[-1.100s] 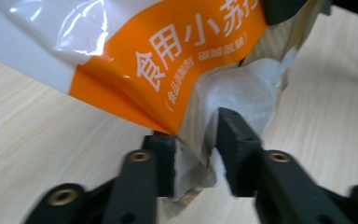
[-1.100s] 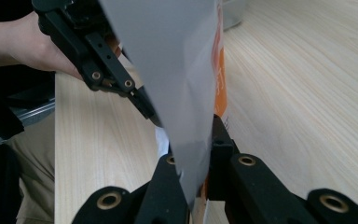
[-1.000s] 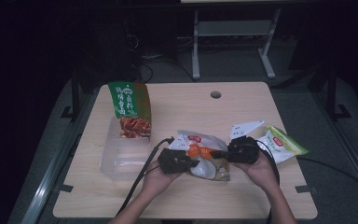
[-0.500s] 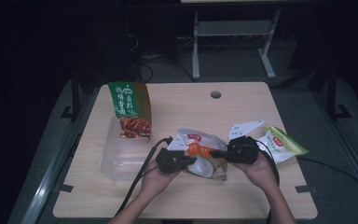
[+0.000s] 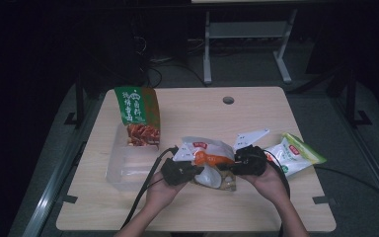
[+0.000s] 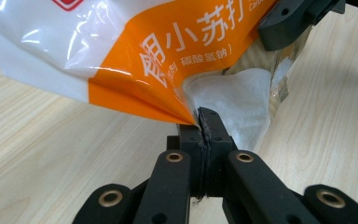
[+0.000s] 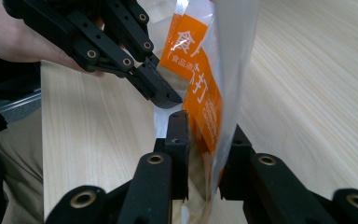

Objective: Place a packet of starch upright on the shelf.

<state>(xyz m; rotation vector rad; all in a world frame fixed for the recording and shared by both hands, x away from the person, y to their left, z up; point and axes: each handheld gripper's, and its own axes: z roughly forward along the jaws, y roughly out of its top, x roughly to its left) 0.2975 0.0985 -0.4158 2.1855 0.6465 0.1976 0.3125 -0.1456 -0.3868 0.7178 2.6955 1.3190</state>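
Note:
A white and orange snack bag point(image 5: 205, 157) is held up just off the wooden table point(image 5: 202, 113) between both grippers. My left gripper point(image 5: 180, 170) is shut on the bag's lower corner; in the left gripper view its jaws point(image 6: 204, 116) pinch the seam of the bag point(image 6: 168, 56). My right gripper point(image 5: 249, 160) grips the bag's other end. In the right gripper view the bag point(image 7: 205, 93) passes between that gripper's jaws point(image 7: 208, 135), with the left gripper point(image 7: 163, 95) close ahead.
A green snack bag point(image 5: 138, 116) stands at the back of a clear plastic container point(image 5: 121, 170) on the left. A green and white bag point(image 5: 293, 155) and a white packet point(image 5: 251, 136) lie to the right. The person's hands reach in from the near edge.
The bag's upper edge has risen a little between the grippers. Both hands have stayed in nearly the same place.

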